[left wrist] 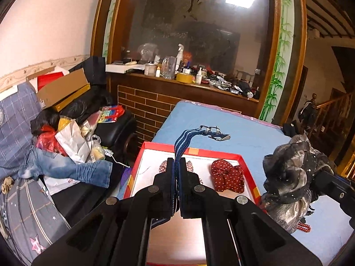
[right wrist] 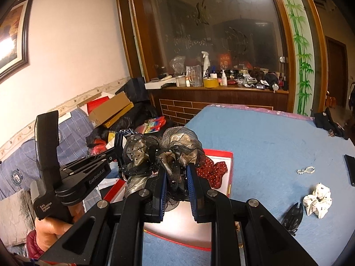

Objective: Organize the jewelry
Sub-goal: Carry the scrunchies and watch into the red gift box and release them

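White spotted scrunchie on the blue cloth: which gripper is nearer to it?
Right. The right gripper, holding the grey ruffled hair bow, is just left of the white scrunchie; the left gripper is farther left.

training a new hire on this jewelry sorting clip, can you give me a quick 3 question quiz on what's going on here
1. True or false: the left tool is shut on a blue striped band.
2. Multiple choice: what does the right tool hold? A) white spotted scrunchie B) grey-gold ruffled hair bow C) pearl bracelet
3. Fill in: the dark red polka-dot bow lies inside the ____ box.

Key
1. True. The band runs out from between its closed fingers, over the red box.
2. B. The grey-gold ruffled hair bow sits between its fingers; the white spotted scrunchie and the pearl bracelet lie on the blue cloth.
3. red
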Action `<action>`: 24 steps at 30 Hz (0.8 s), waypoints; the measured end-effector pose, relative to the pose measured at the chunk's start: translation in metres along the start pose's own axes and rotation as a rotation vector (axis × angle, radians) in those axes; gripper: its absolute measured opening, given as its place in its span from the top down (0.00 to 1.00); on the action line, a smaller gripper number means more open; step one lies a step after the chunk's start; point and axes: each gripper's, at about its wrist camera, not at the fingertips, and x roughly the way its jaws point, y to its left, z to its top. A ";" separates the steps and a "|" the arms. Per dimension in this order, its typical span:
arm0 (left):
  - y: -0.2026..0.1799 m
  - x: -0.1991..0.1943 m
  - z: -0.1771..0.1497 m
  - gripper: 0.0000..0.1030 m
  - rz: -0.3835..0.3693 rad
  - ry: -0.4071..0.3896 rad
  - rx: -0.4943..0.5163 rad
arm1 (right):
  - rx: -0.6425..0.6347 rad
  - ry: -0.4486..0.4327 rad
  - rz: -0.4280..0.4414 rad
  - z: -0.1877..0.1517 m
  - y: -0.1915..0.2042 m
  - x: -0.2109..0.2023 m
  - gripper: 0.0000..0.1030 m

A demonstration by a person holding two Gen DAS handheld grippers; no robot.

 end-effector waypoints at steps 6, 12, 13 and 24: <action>0.003 0.027 -0.007 0.97 0.017 0.055 0.000 | 0.008 0.045 -0.017 -0.004 -0.003 0.027 0.80; 0.000 0.056 -0.017 0.97 0.035 0.106 0.013 | 0.034 0.113 -0.043 -0.015 -0.015 0.064 0.80; 0.000 0.060 -0.018 0.97 0.035 0.114 0.013 | 0.039 0.122 -0.046 -0.016 -0.017 0.069 0.80; -0.004 0.089 -0.029 0.96 0.070 0.137 0.032 | 0.095 0.220 -0.062 -0.034 -0.038 0.125 0.80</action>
